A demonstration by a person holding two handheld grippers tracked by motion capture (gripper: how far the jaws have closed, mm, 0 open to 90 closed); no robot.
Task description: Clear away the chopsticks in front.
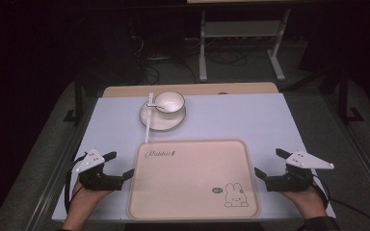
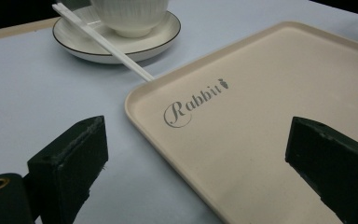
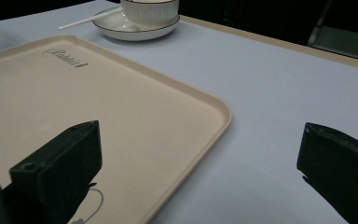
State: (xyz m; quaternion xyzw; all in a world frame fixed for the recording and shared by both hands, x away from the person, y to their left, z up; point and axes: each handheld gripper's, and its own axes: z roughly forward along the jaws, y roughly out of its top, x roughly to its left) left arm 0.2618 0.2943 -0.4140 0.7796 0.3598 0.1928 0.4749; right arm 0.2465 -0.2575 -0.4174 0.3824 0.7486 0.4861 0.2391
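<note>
Nearest the high camera lies a beige tray [image 1: 192, 178] at the front middle of the pale blue table top [image 1: 250, 118], with a "Rabbit" script near its far left corner and a small rabbit drawing [image 1: 235, 195] near its front right corner. Nothing rests on it. Flanking it are the two grippers, each held in a hand at the table's front edge. To its left sits the left gripper [image 1: 123, 164], jaws spread wide, straddling the tray's left rim as the left gripper view shows. To its right sits the right gripper [image 1: 270, 162], jaws likewise spread apart across the tray's right rim. Beyond the tray's far edge, well apart from both grippers, a white bowl [image 1: 169, 101] stands on a dark-rimmed saucer [image 1: 162, 119]. White chopsticks [image 1: 148, 118] lean across the saucer's left rim, their near tips just beside the tray's far left corner.
</note>
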